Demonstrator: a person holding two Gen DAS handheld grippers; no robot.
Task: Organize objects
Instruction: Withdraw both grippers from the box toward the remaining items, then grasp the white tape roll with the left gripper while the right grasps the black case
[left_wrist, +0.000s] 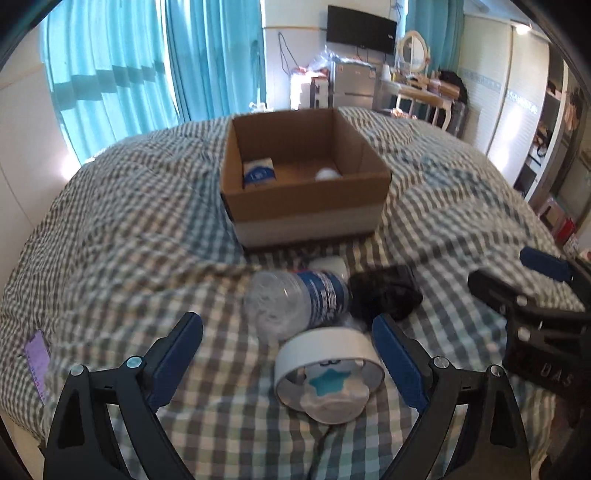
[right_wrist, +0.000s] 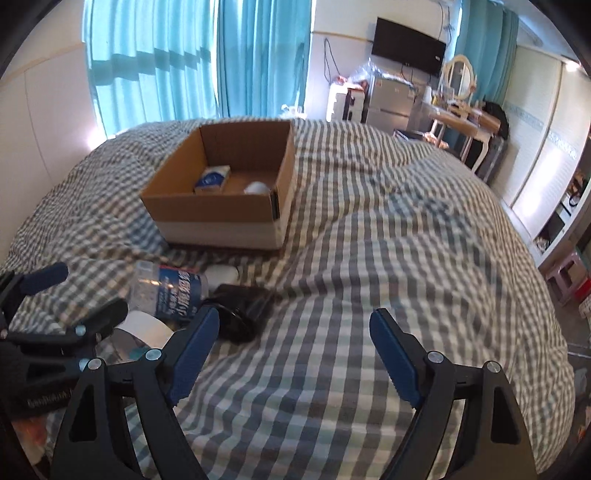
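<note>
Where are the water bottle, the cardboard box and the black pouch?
water bottle (left_wrist: 325, 295), left wrist view, on its blue label.
cardboard box (left_wrist: 306, 205), left wrist view, on its near wall.
black pouch (right_wrist: 240, 310), right wrist view, on its top.

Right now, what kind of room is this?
Most likely a bedroom. A bed with a checked cover fills the view, teal curtains hang at the window, and a dressing table with an oval mirror stands by the far wall.

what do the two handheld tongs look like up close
Both the left tongs and right tongs are matte black plastic frames with triangular cut-outs, silver pivot bolts, and ribbed dark blue pads lining each finger. Faint pale lettering marks the body.
</note>
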